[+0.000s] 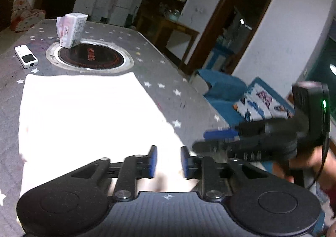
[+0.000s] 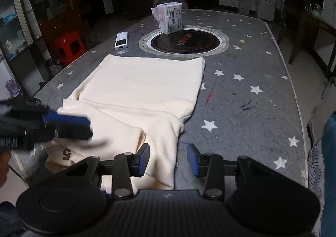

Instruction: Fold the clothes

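A cream garment (image 2: 142,89) lies spread on the grey star-patterned table (image 2: 241,100), its near part folded over in loose layers, with a brown "5" near the front left. It looks overexposed white in the left wrist view (image 1: 84,115). My right gripper (image 2: 168,160) is open over the garment's near right edge, holding nothing. My left gripper (image 1: 168,162) is open above the garment's near end, empty. The left gripper appears blurred at the left of the right wrist view (image 2: 69,124); the right gripper appears blurred in the left wrist view (image 1: 218,140).
A round induction hob (image 2: 184,40) is set in the table beyond the garment, with a tissue pack (image 2: 170,18) on its far rim. A white remote (image 2: 121,40) lies left of it. A red stool (image 2: 69,45) stands left of the table; a blue sofa (image 1: 226,94) stands right.
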The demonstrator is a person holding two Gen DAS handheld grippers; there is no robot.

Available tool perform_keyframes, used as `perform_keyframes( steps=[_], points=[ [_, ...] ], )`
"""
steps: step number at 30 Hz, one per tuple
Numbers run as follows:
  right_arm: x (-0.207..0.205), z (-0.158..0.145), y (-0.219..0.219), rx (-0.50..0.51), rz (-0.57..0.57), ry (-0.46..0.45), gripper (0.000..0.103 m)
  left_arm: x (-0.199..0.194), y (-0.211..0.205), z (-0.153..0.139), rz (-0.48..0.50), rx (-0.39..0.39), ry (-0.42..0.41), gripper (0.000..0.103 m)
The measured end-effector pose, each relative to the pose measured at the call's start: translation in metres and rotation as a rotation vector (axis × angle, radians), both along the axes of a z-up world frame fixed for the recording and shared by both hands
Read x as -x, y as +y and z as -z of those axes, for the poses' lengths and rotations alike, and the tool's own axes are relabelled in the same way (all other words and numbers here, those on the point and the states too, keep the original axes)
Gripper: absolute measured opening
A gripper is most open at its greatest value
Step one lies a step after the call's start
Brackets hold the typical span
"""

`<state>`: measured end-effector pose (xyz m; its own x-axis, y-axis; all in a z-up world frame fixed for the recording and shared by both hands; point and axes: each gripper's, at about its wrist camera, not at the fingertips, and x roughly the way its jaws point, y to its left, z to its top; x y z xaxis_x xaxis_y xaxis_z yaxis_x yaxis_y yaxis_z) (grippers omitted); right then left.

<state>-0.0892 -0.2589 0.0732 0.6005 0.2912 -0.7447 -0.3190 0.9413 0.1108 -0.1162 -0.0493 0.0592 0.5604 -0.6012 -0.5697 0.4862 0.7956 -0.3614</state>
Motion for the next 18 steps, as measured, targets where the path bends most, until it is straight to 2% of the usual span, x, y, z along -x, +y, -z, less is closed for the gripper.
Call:
perform_keyframes(
  steps=[3,8,12,18],
  points=[
    [-0.005,0.001,0.007,-0.011,-0.019,0.008,0.039,0.004,0.021,0.004,-0.034,-0.040,-0.005,0.032],
    [-0.017,0.011,0.027,-0.009,-0.065,0.030,0.039,0.006,0.064,0.011,-0.152,-0.129,-0.002,0.032],
    [-0.027,0.021,0.040,0.001,-0.084,0.045,0.038,0.005,0.092,0.018,-0.217,-0.150,0.037,0.032],
    [-0.033,0.028,0.050,0.041,-0.096,0.048,0.014,0.009,0.109,0.024,-0.215,-0.148,0.086,0.031]
  ],
)
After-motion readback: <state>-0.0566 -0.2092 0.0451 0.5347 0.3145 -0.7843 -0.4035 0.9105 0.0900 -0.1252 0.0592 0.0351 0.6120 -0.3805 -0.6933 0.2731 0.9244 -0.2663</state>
